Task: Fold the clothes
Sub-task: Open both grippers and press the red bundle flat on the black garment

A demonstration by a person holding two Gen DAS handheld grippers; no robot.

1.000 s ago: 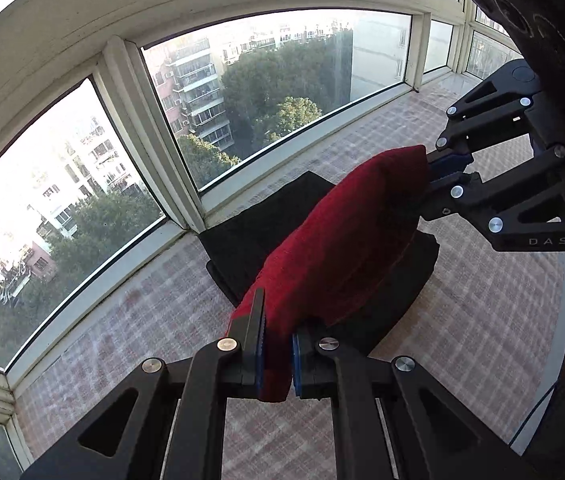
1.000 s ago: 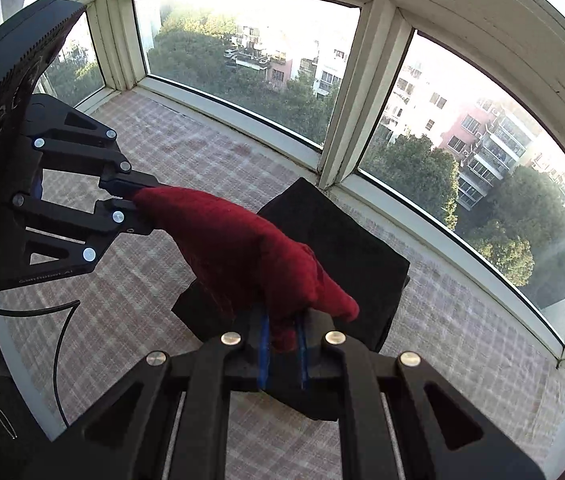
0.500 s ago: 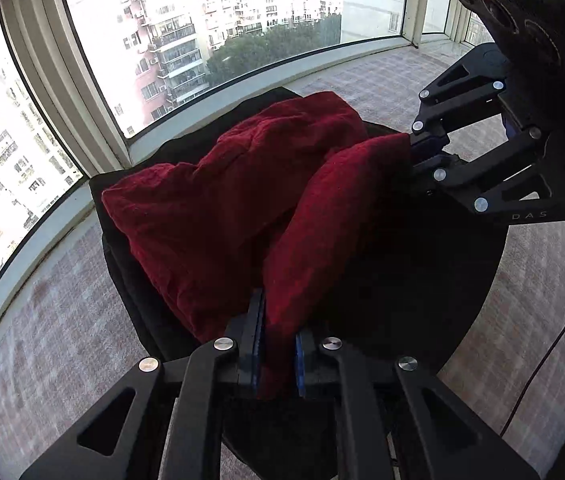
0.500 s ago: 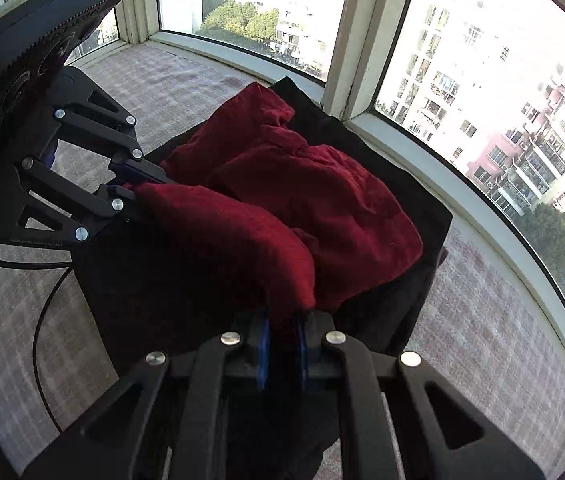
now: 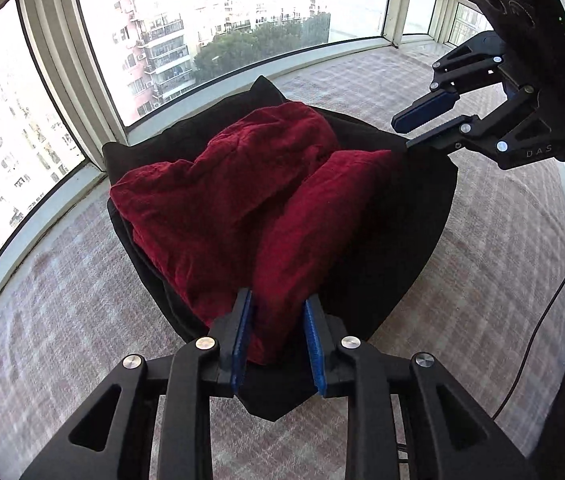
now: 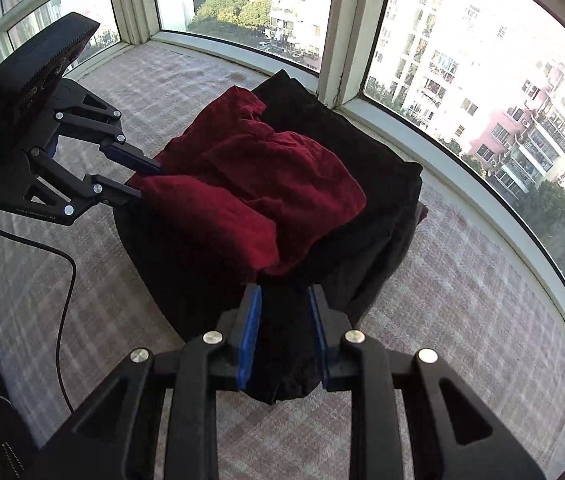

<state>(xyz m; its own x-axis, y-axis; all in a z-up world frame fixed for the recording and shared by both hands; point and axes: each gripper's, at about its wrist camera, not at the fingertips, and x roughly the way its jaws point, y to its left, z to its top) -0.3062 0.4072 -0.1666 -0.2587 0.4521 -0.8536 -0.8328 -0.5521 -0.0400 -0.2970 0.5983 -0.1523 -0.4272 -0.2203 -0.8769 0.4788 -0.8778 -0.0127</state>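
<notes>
Left wrist: both claws opening, left claw & right claw letting go red garment.

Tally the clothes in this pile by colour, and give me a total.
Red garment: 1
Black garments: at least 1; the dark pile under the red one looks layered, but separate pieces cannot be told apart.
Total: at least 2

You are in a high-rise home's glazed bay-window alcove: ahead of your grippers, curved white-framed windows look out over apartment blocks and treetops, and beneath them spreads a pale checked woven carpet, with folded clothing stacked on it.
</notes>
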